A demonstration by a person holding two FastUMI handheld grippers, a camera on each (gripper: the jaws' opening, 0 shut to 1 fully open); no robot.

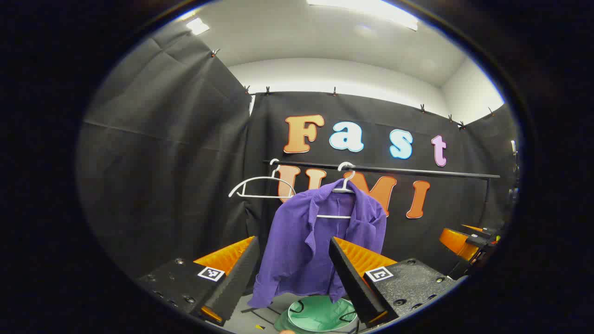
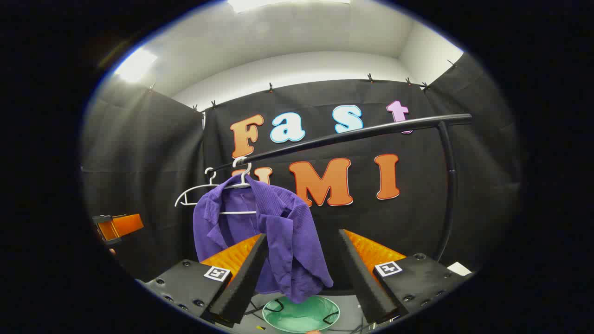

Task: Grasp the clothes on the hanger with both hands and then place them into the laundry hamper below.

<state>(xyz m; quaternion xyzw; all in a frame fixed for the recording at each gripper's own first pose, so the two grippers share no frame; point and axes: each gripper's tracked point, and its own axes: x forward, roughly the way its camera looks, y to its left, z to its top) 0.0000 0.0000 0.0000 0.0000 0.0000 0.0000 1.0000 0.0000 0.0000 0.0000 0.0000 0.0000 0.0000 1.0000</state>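
On the white hanger (image 1: 344, 185) hangs a soft, light purple shirt (image 1: 306, 241); my left tongs (image 1: 293, 271) and right tongs (image 2: 301, 269), both wide open and empty, should pinch its shoulders.

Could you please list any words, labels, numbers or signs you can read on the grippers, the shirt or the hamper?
No readable words on any of them.
Square markers on the left gripper: black-and-white patterns, no letters.
Right gripper: the same patterns.
White tag beside it: too small to read.
Shirt, hamper: no print seen.
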